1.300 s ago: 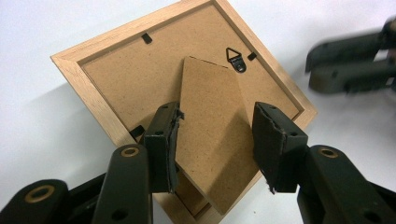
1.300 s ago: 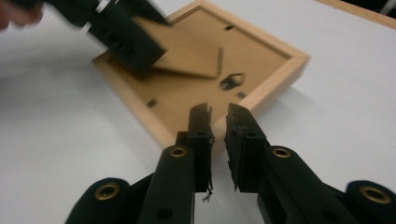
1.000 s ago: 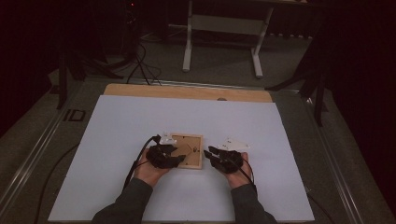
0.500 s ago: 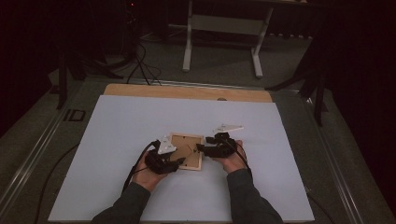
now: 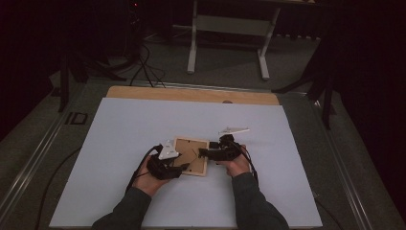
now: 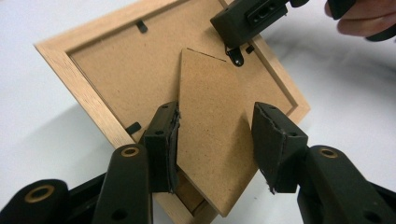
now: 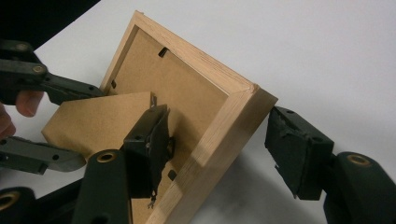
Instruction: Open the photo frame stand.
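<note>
A wooden picture frame lies face down on the white table top, its brown backing up. My left gripper is shut on the backing's cardboard stand, gripping its two side edges, and the stand is lifted off the backing. It reaches in from the frame's near left corner. My right gripper is open and its jaws have just been opening. One jaw is over the backing by a black turn clip. The other is outside the frame's side rail and clear of it.
A wooden strip runs along the table's far edge. Beyond it stand white table legs and cables on the dark floor. Bare white surface lies all around the frame. Both forearms come in from the near edge.
My right hand has moved left from beside the frame onto its right edge and rolled over, and its jaws have spread. My left gripper has kept still on the stand.
</note>
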Demonstrator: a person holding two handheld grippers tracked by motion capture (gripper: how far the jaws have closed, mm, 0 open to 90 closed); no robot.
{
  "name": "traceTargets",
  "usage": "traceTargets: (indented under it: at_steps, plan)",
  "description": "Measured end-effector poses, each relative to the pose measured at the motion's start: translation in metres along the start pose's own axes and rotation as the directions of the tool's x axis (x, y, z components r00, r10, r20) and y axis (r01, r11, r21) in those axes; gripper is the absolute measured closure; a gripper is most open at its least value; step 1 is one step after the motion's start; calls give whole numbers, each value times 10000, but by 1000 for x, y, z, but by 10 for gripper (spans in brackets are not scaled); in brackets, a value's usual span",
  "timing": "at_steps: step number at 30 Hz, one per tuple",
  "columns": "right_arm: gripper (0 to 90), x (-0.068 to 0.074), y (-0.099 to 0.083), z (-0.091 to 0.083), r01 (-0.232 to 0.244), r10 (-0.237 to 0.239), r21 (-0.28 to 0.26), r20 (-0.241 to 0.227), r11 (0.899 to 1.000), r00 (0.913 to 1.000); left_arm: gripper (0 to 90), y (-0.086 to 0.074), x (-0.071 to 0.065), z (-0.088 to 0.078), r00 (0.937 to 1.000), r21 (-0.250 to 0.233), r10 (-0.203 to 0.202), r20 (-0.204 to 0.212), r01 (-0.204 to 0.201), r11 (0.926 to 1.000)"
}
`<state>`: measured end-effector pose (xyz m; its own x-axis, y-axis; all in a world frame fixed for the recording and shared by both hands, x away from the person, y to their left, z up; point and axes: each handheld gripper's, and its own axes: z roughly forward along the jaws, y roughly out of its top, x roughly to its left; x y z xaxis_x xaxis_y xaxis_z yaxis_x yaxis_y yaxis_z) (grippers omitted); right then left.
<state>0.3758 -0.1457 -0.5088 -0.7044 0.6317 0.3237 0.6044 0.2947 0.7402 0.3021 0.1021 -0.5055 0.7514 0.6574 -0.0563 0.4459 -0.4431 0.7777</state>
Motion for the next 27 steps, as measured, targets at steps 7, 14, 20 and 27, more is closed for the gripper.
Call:
traceTargets:
  at_steps: [7, 14, 20, 27]
  plan:
    - [404, 3, -2, 1, 206, -205, -121, 98, 9997, 9997, 557, 3, 18, -1, 9809, 616, -1320, 1430, 1243, 9903]
    - [412, 9, -2, -1, 607, -600, -261, 241, 9978, 9979, 587, 7, 20, -1, 9771, 959, -1261, 1716, 1108, 9892]
    - [431, 15, -2, -5, 991, -969, -462, 487, 9940, 9941, 588, 9, 14, -2, 9876, 974, -681, 1414, 546, 9937]
    - [515, 15, 1, -13, 1096, -1039, -881, 668, 9901, 9923, 600, 11, 13, 1, 9915, 950, -438, 1224, 323, 9950]
